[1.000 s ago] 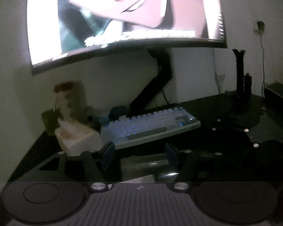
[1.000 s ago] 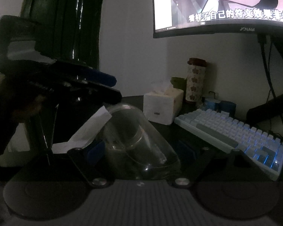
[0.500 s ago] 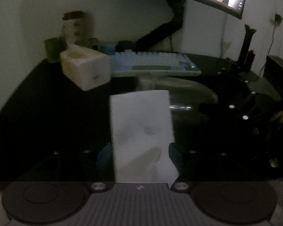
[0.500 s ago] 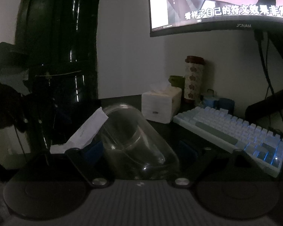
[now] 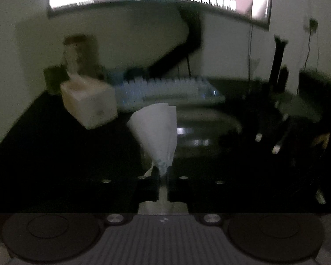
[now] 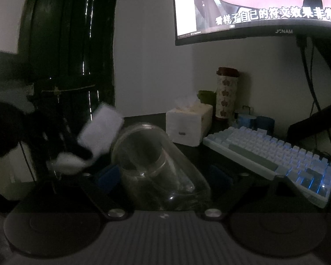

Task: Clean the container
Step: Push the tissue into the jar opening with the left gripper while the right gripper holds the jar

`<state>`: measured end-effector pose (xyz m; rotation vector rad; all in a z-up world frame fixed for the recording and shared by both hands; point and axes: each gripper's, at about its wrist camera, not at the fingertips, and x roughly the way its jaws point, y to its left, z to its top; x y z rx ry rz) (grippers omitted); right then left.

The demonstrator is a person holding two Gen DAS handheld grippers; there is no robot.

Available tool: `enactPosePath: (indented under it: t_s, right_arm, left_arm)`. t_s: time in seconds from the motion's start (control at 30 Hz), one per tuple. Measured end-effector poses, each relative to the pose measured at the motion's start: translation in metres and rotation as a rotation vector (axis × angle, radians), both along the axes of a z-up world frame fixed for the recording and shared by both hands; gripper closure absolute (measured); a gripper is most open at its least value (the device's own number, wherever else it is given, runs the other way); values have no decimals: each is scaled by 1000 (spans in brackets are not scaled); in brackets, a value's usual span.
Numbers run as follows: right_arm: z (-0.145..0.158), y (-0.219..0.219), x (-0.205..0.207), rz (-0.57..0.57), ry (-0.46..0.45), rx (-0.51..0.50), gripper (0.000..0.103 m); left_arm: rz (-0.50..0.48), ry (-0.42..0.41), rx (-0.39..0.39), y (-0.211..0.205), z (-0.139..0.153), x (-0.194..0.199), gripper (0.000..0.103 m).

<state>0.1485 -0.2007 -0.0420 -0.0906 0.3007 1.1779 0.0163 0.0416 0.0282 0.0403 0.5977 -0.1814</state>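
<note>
Left wrist view: one clear container [image 5: 207,130] lies on its side on the dark bench [image 5: 55,154], at about two o'clock from the left tool [image 5: 163,176]. That tool has just clamped tight on one white tissue [image 5: 156,132], which fans upward from its jaws.

Right wrist view: the same container [image 6: 156,165], nothing visible inside, sits between the right tool's [image 6: 163,176] widely spread blue pads [image 6: 107,178], mouth toward ten o'clock, where the tissue [image 6: 99,132] hangs. One tissue box [image 6: 187,123] stands at one o'clock.
</note>
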Motion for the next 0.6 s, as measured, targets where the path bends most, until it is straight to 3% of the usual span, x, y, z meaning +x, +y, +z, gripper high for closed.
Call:
enactPosePath:
  t_s: [0.13,0.2,0.43,0.6]
  right_arm:
    - [0,0,2,4,25,9,8]
    - [0,-1,4,5,42,17,8]
    - [3,-13,0,4,26,84,2]
    - [4,-22,7,-13,73,118,0]
  left_arm:
    - [-14,-125,101,-18,25,-2,98]
    - [-41,-147,114,-32,30,9,98]
    - [-76,-49,96,-63,9,60,98]
    - [-86,-26,78,-68,3,67,98]
